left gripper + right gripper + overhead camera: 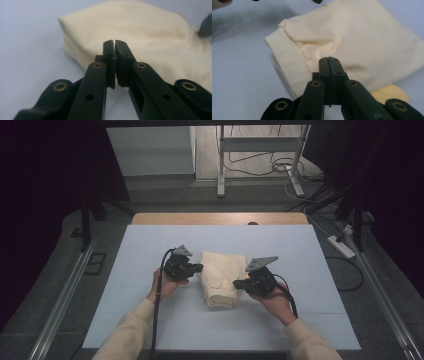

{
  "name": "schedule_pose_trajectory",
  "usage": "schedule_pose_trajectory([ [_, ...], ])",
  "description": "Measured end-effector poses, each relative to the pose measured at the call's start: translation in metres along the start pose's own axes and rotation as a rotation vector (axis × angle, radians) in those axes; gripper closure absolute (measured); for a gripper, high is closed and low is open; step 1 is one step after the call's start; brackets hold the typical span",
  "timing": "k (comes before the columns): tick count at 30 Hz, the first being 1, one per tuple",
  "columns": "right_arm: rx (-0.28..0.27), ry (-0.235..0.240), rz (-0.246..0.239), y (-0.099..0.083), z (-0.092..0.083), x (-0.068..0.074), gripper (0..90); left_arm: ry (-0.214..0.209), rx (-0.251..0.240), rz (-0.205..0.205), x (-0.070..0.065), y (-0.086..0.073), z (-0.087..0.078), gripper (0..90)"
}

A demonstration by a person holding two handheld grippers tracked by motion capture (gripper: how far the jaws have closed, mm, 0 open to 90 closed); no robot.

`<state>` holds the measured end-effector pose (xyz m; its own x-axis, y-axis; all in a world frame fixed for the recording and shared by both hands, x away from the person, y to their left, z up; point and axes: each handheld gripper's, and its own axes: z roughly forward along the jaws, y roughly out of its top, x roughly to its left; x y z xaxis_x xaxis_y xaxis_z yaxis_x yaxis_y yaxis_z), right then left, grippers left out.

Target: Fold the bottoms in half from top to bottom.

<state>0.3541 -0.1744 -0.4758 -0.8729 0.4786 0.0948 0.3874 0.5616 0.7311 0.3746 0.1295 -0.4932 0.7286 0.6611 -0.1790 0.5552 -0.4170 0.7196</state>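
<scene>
Two tools flanking one folded cream garment on the bench

High view: folded cream garment (223,278) sits mid-bench (150,250), left tool (196,267) just beside its left edge, right tool (238,283) at its right edge. Left gripper view: jaws pretty much closed, nothing between them, garment just beyond. Right gripper view: jaws fully closed, empty, hovering over the fabric.
</scene>
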Motion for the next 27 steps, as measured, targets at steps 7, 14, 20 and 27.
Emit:
schedule_pose_trajectory([
  [7, 0.007, -0.03, 0.031, -0.016, -0.019, -0.008, 81.6, -0.01, -0.017, -0.003, -0.003, -0.027, -0.021, 70.0],
  [14, 0.011, -0.071, 0.056, -0.033, -0.027, -0.009, 50.3, 0.004, -0.004, -0.025, -0.008, -0.051, -0.036, 49.3],
  [20, 0.003, -0.09, 0.057, -0.05, -0.032, -0.006, 40.6, 0.01, 0.007, -0.037, -0.011, -0.07, -0.046, 42.7],
  [27, -0.005, -0.11, 0.066, -0.068, -0.041, -0.006, 38.7, 0.023, -0.003, -0.062, -0.012, -0.09, -0.06, 39.6],
])
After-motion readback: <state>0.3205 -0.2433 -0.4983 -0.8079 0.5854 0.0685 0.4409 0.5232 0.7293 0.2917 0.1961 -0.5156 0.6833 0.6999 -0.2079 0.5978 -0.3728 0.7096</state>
